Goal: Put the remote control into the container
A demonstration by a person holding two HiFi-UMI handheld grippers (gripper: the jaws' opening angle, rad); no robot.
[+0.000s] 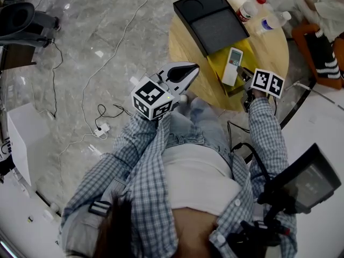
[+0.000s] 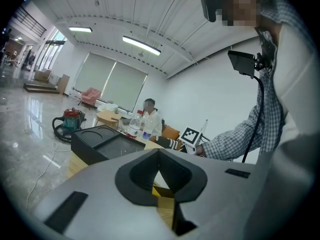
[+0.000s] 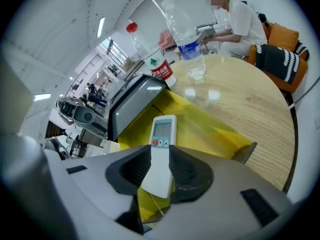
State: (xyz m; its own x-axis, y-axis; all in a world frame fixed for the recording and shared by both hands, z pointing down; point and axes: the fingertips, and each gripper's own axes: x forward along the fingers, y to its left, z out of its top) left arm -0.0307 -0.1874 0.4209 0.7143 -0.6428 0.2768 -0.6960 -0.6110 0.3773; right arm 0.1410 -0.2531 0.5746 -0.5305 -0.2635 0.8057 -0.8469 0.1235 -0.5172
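The right gripper (image 3: 159,173) grasps the remote (image 3: 161,146) by its lower end, over the yellow container (image 3: 212,129). The left gripper (image 2: 161,180) is clenched, empty, well apart from the container, on its left.

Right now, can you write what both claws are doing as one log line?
left claw: shut, empty | right claw: shut on remote control | remote control: over yellow container

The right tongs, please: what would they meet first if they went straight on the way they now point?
Probably the yellow container on the table, reached first by the remote control clamped in the right tongs; depth is unclear.
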